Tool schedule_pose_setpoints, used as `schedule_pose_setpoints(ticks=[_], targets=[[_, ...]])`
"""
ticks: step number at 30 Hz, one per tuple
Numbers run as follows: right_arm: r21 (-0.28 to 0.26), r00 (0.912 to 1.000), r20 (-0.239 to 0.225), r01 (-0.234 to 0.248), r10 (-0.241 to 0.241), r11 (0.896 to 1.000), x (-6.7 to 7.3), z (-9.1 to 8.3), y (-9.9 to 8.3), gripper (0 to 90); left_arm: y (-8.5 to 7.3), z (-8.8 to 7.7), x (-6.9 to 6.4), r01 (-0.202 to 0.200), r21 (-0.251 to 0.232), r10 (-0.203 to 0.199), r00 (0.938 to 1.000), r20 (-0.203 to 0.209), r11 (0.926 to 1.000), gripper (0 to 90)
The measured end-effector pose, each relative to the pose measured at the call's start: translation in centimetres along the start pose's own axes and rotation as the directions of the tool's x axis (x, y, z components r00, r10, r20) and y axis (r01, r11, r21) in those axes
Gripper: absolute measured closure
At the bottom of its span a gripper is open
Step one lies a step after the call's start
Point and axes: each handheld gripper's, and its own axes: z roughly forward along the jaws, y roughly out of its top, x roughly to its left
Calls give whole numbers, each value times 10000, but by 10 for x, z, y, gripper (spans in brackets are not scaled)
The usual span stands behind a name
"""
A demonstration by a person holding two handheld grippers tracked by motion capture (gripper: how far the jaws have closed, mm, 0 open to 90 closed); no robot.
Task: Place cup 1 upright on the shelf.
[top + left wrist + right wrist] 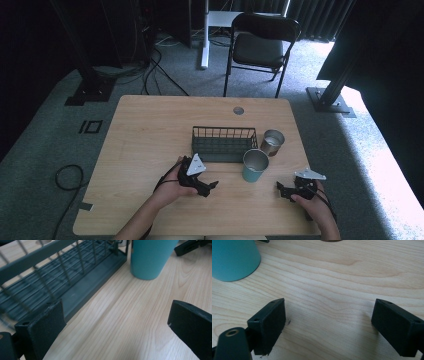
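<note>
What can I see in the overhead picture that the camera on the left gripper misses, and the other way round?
The high view alone takes in the whole table, the silver cup beside the wire basket, the chair beyond, and both hands with the left gripper and right gripper. The left gripper view alone gives a close look along that gripper's own two black jaws, standing wide apart with only bare wood between them, and at the basket's flat base rail. Both show the teal cup standing upright just off the basket's corner.
</note>
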Motion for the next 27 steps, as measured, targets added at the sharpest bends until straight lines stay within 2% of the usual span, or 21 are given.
schedule_pose_setpoints(ticks=[8,14,27], targets=[[11,10000,5,-1,1,10000,0,0,0,118,13,12,-7,-230,-138,234,9993,293,9996,17],[23,10000,10,4,-4,10000,0,0,0,118,18,23,-12,-132,-152,140,9983,563,9998,17],[25,9998,-123,146,-146,9999,-2,0,1,118,35,45,-24,-424,-413,457,9954,837,9982,17]])
